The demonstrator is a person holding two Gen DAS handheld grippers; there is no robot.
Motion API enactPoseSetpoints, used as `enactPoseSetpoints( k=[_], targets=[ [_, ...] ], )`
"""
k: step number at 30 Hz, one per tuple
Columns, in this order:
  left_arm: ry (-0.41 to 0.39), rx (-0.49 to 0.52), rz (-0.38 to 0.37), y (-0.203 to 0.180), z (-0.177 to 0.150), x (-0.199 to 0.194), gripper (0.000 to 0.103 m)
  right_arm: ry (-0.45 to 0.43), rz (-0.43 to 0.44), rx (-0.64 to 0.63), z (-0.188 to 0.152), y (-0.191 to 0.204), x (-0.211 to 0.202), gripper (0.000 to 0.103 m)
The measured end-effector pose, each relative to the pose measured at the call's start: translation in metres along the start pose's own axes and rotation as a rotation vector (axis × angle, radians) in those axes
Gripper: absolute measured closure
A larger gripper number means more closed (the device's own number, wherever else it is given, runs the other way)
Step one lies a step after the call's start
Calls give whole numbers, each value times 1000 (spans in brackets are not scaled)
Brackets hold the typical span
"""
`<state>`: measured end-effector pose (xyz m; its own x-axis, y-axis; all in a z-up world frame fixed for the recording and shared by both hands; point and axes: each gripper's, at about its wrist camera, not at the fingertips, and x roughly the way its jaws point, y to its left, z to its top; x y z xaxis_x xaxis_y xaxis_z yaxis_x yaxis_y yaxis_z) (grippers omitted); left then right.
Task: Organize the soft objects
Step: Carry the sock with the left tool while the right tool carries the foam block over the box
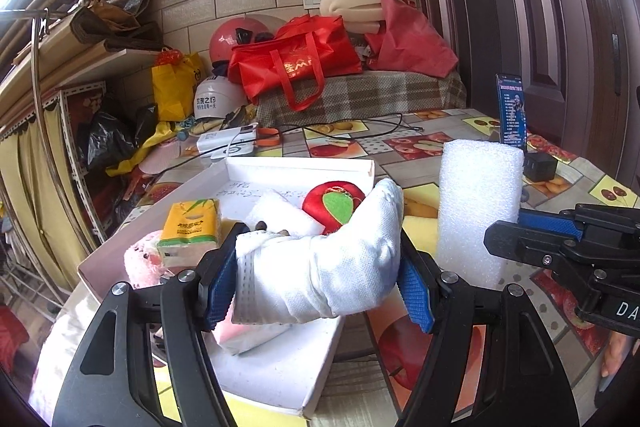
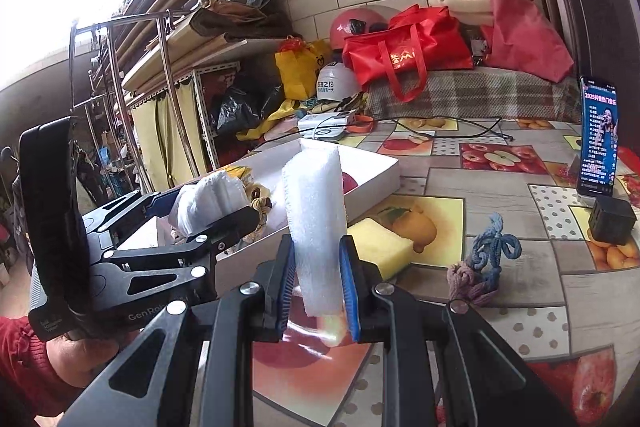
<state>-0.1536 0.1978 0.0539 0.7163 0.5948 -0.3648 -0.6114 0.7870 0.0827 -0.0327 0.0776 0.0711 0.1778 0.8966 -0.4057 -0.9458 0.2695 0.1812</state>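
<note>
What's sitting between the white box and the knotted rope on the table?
A yellow sponge lies between the white box and the knotted rope, seen in the right wrist view.

- In the tray (image 1: 304, 167): a tissue pack (image 1: 190, 231) at left, a cushion (image 1: 334, 201) at right.
- Right of the tray: a sponge (image 2: 380, 247), then a knotted rope (image 2: 482, 261).
- Behind the tray: a power bank (image 1: 228, 141).
- Far right of the tray: a phone (image 2: 599, 137).
</note>
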Motion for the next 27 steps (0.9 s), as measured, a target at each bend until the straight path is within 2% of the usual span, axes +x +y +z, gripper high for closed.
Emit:
enactPoseSetpoints(
  k=[6, 11, 14, 18, 27],
  targets=[
    [-35, -93, 146, 54, -2, 4, 33, -3, 22, 13, 5, 11, 17, 82],
    [-22, -205, 223, 102, -6, 13, 33, -4, 52, 3, 10, 24, 34, 82],
    [-20, -248, 250, 119, -7, 20, 33, -20, 57, -22, 15, 34, 43, 82],
    [-17, -252, 276, 129, -5, 29, 33, -40, 50, -62, 21, 46, 56, 82],
    [-6, -285, 276, 140, -6, 34, 31, -35, 36, -182, 38, 71, 97, 82]
  ],
)
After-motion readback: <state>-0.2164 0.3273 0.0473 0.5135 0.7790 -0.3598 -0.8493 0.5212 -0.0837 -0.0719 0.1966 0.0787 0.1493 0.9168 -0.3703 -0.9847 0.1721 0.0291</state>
